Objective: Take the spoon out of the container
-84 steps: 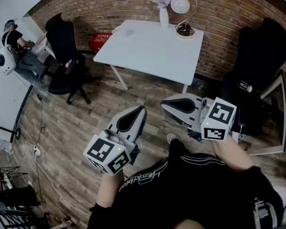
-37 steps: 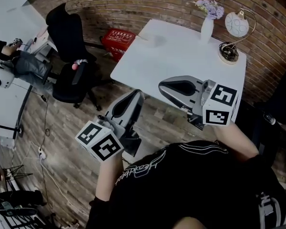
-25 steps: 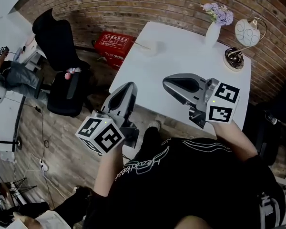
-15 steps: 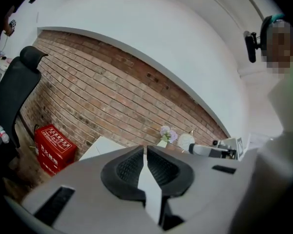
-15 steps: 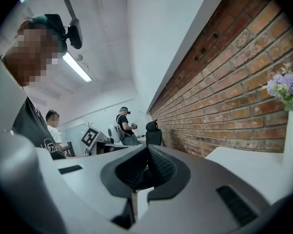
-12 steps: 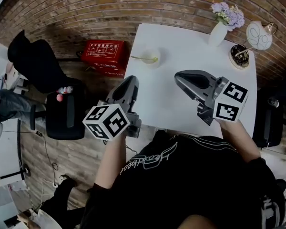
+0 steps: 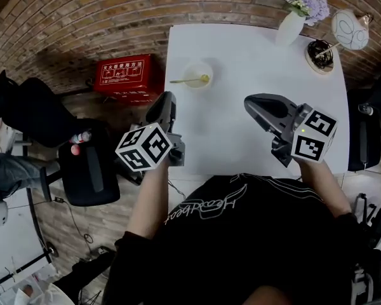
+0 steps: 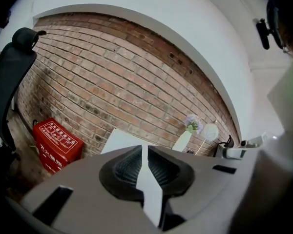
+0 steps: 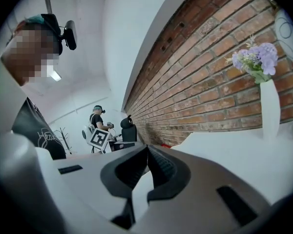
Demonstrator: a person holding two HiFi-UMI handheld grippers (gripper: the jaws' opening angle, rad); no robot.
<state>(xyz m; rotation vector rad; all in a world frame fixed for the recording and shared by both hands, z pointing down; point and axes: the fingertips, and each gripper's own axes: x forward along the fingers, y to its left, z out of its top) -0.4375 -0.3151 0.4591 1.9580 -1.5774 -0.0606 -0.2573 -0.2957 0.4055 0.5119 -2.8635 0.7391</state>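
A small pale container (image 7: 197,73) stands on the white table (image 7: 241,56) near its left edge. In it rests a spoon (image 7: 188,79), whose yellowish handle sticks out to the left. My left gripper (image 7: 167,98) (image 8: 144,148) hangs just short of the table's left front edge, below the container and apart from it. Its jaws are opening: a thin slit shows, with nothing in it. My right gripper (image 7: 251,101) (image 9: 147,149) hovers over the table's front right part, shut and empty. Neither gripper view shows the container.
A white vase with purple flowers (image 7: 291,23) (image 8: 182,140) (image 9: 269,106) and a round lamp (image 7: 348,30) stand at the table's far right corner. A red box (image 7: 120,75) (image 8: 56,143) lies on the floor left of the table. A black chair (image 7: 82,164) stands at the left.
The person has walked up to the table, so it now lies straight ahead under both grippers. The container and spoon have come close to the left gripper.
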